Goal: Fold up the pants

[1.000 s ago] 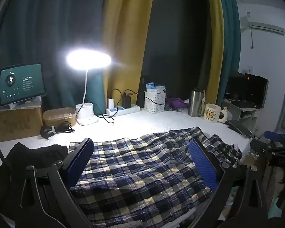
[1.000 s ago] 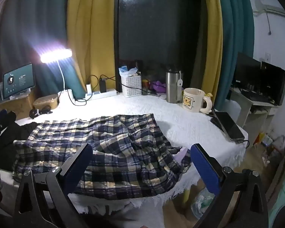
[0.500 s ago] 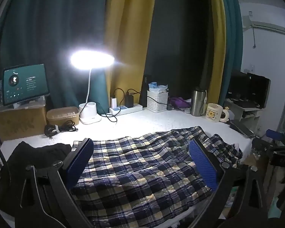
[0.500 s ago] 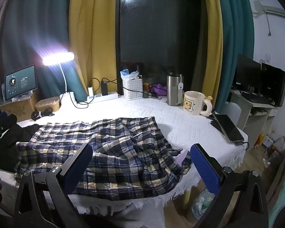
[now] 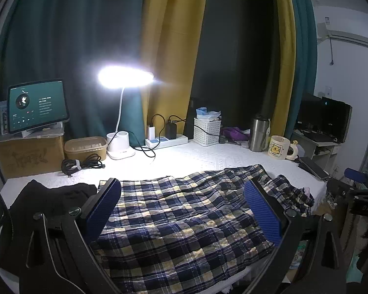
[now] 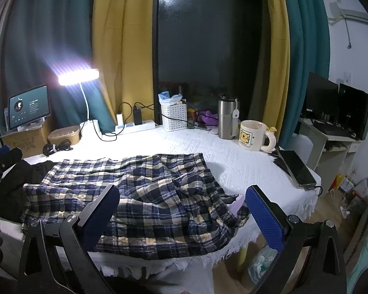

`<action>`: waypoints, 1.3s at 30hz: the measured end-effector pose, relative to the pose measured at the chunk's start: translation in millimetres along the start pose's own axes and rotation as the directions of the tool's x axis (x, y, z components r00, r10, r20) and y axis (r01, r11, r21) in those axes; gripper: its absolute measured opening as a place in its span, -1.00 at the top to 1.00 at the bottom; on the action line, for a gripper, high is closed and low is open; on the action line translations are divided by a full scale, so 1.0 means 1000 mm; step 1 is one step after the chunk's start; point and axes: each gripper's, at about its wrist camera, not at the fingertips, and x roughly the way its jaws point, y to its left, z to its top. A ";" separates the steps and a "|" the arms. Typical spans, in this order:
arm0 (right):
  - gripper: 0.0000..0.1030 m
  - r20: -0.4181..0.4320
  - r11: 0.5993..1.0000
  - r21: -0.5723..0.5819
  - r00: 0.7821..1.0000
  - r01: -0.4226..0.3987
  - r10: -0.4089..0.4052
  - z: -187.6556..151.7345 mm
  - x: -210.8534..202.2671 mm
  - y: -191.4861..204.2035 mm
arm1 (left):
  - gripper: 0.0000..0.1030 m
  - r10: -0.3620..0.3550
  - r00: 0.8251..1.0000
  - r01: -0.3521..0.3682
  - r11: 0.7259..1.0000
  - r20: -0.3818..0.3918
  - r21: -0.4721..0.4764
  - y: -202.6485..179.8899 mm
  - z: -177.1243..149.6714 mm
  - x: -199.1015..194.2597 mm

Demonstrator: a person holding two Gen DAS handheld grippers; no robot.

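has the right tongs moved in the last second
Yes. The right tongs have drawn back and up: the cream bear mug sits lower in the right wrist view, and the blue-and-yellow plaid pants look smaller.

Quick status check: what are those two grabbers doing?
Left hand-held gripper open, empty. Right hand-held gripper open, empty. Plaid pants spread out, rumpled. Black garment beside them.

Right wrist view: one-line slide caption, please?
Open right gripper hovers above plaid pants spread on the white table.
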 end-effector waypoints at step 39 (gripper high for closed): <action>-1.00 0.000 1.000 -0.004 1.000 -0.014 0.014 0.001 0.000 0.004 | -0.93 0.015 1.000 -0.015 1.000 0.002 0.006 0.002 0.003 -0.003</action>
